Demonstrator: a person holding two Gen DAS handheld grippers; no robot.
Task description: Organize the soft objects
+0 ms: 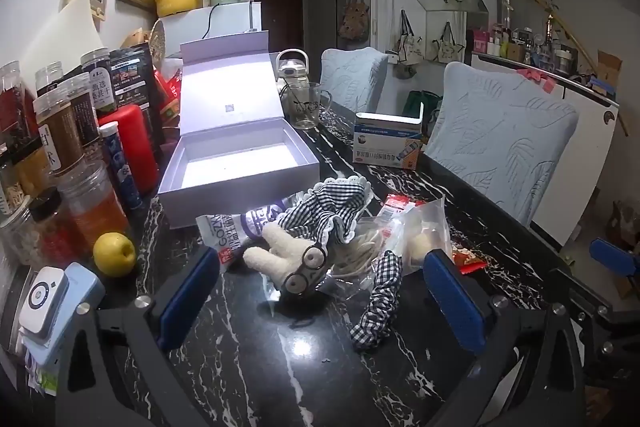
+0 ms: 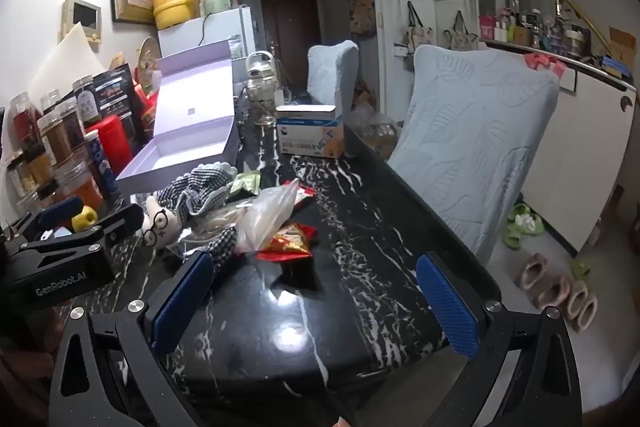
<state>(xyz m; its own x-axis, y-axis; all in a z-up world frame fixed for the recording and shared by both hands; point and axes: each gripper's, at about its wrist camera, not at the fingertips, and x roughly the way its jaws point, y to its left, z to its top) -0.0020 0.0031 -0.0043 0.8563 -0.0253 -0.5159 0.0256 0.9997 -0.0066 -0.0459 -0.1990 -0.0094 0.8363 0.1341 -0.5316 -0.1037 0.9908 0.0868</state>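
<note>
Zero packed: open white cardboard box (image 1: 240, 163) empty
Left: checked fabric plush doll (image 1: 304, 239) on worktop (image 1: 248, 359)
Both grippers: left gripper (image 1: 320, 291), right gripper (image 2: 316, 303) wide open, holding nothing

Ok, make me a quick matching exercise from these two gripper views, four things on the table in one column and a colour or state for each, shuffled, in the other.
Column one:
1. gift box
2. fruit
3. plush toy
4. left gripper

Column two:
A. yellow, beside the jars
B. wide open, holding nothing
C. lid up, nothing visible inside
D. wearing round glasses, lying on the pile

Pairs: 1-C, 2-A, 3-D, 4-B
</note>
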